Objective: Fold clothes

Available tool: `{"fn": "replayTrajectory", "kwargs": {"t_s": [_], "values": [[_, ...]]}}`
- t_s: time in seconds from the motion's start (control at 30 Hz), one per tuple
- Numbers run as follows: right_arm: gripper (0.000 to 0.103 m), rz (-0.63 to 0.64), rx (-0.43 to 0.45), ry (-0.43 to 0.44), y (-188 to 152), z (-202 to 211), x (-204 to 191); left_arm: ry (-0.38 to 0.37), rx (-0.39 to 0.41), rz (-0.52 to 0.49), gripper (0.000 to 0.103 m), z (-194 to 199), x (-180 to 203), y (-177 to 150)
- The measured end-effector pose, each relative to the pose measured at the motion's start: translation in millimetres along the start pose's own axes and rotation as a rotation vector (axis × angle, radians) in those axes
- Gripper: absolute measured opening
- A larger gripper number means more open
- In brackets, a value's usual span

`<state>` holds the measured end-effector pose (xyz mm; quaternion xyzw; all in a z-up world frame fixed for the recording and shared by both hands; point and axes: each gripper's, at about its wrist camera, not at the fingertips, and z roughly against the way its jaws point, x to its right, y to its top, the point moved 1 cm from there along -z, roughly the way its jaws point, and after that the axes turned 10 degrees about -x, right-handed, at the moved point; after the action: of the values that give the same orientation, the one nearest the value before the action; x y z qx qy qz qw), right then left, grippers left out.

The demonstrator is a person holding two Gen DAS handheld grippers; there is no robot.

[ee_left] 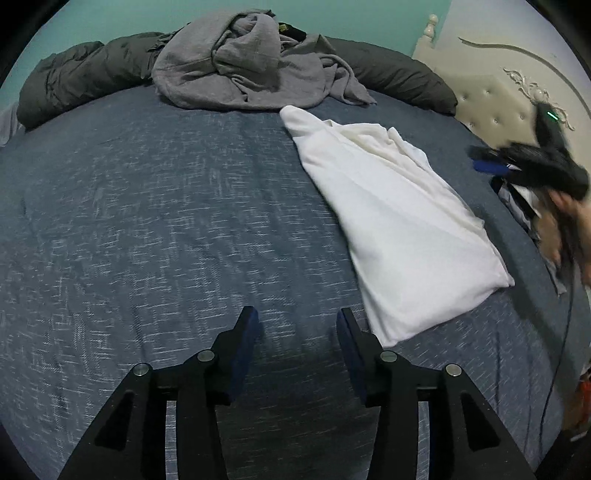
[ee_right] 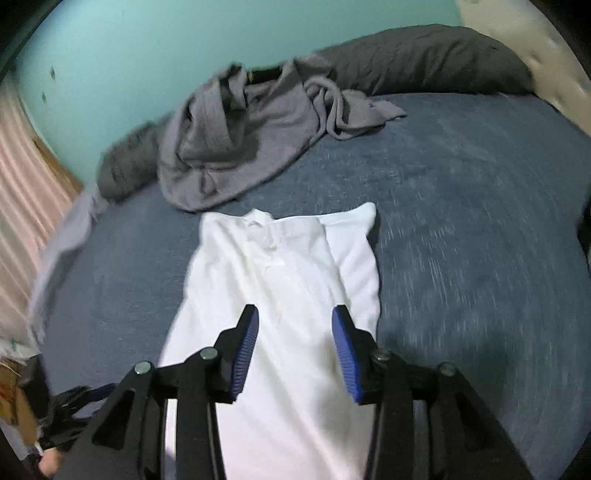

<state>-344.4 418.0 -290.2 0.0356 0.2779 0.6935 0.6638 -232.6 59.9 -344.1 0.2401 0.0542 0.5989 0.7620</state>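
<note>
Blue heathered bedspread [ee_left: 166,221] is filling the left wrist view; the left gripper [ee_left: 297,328] is hovering spread and empty at lower centre, a long folded white shirt [ee_left: 399,229] lying at right. Right wrist view: the right gripper [ee_right: 294,328], spread and empty, is hovering over the shirt at centre; a crumpled grey garment [ee_right: 240,140] is lying at upper centre.

No legible text, labels, brands or numbers in either view. Small yellowish patch on a dark item [ee_left: 290,31] behind the grey garment [ee_left: 240,62]: too small and blurred to read. White shirt [ee_right: 280,295] shows no print. Bed cover [ee_left: 147,221] is plain.
</note>
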Motion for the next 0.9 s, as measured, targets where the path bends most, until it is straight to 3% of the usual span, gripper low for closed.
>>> {"fn": "replayTrajectory", "kwargs": {"t_s": [0.37, 0.4, 0.43, 0.53, 0.73, 0.9], "values": [[0.041, 0.13, -0.152, -0.189, 58.9, -85.9, -27.5, -0.037, 0.027, -0.006, 0.052, 4.5, -3.8, -2.5], [0.034, 0.123, -0.155, -0.204, 60.6, -90.1, -25.6, -0.034, 0.03, -0.003, 0.052, 4.5, -5.3, -2.2], [0.021, 0.118, -0.15, -0.206, 61.1, -92.2, -23.7, -0.034, 0.029, 0.002, 0.052, 4.1, -7.6, -2.2], [0.005, 0.098, -0.14, -0.223, 62.1, -93.8, -15.6, -0.036, 0.024, 0.024, 0.052, 3.1, -15.4, -2.7], [0.003, 0.019, -0.044, -0.28, 72.3, -67.0, 15.1, -0.043, 0.038, 0.05, 0.052, 5.5, -21.9, -2.7], [0.003, -0.049, -0.055, -0.279, 74.1, -67.5, 46.1, -0.044, 0.032, 0.041, 0.052, 1.4, -19.9, -4.5]]}}
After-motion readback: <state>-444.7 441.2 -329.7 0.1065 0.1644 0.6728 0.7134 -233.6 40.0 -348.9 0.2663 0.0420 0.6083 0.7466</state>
